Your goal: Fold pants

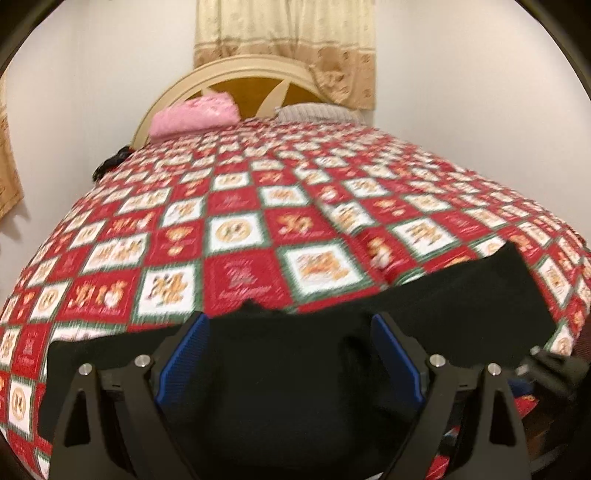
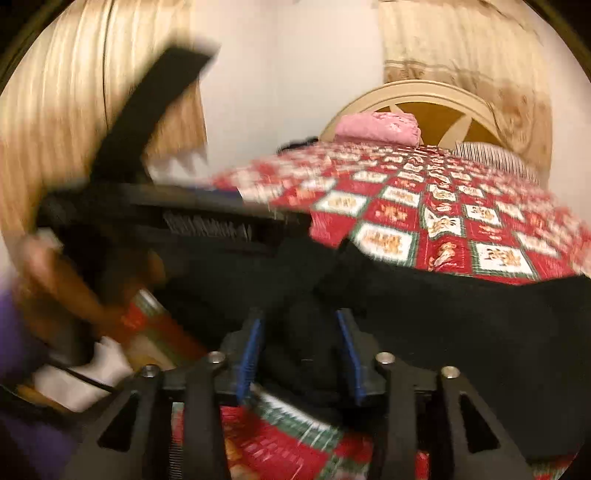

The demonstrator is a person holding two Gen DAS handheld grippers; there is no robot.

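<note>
Black pants (image 1: 295, 387) lie along the near edge of a bed with a red and white checked quilt (image 1: 240, 221). My left gripper (image 1: 290, 343) stands wide open just over them, and its blue pads (image 1: 181, 354) touch no cloth that I can see. In the right wrist view the pants (image 2: 461, 314) stretch off to the right. My right gripper (image 2: 300, 350) is partly open with a bunch of the black cloth between its blue pads (image 2: 251, 354). A hand (image 2: 55, 277) holds the left gripper (image 2: 288, 221) at the left, over the pants; this view is blurred.
A cream headboard (image 1: 258, 85) and a curtain (image 1: 288, 29) stand behind the bed. A pink folded cloth (image 1: 195, 114) and a grey striped pillow (image 1: 317, 112) lie at its head. A dark item (image 1: 110, 162) sits at the far left edge. A purple sleeve (image 2: 22, 369) fills the lower left.
</note>
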